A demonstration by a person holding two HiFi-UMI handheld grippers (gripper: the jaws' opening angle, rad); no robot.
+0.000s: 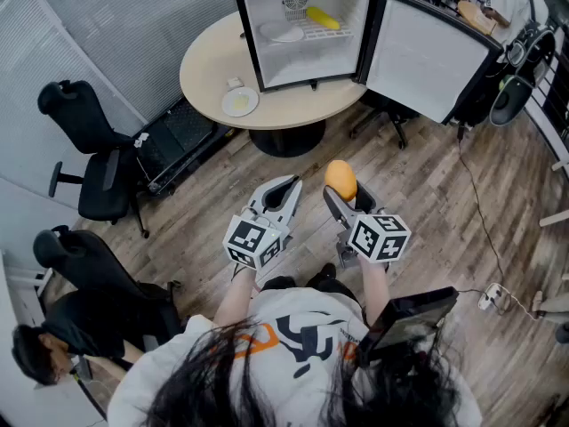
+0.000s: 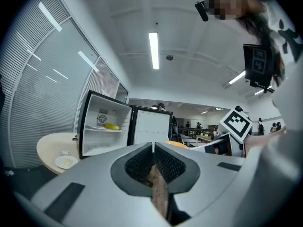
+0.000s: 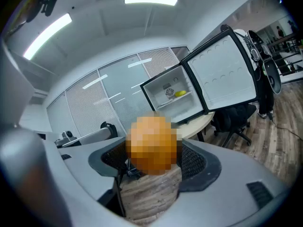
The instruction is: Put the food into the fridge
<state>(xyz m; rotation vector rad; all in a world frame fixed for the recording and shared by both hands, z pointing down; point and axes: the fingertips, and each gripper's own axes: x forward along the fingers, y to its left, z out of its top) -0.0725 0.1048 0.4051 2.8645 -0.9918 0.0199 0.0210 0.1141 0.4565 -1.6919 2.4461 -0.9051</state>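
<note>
One round table stands well ahead of both grippers. On it is the small fridge, its door wide open on the right gripper's side. The right gripper has its jaws spread wide and pressed on a round orange fruit, held over the wood floor well short of the fridge. Just beside it, the left gripper has its jaws together with nothing between them. Far ahead of the jaws, a yellow item and a white dish lie on the fridge shelf. I judge the task partly done, with the fruit's carry and placing left. No brand or writing is legible.
</note>
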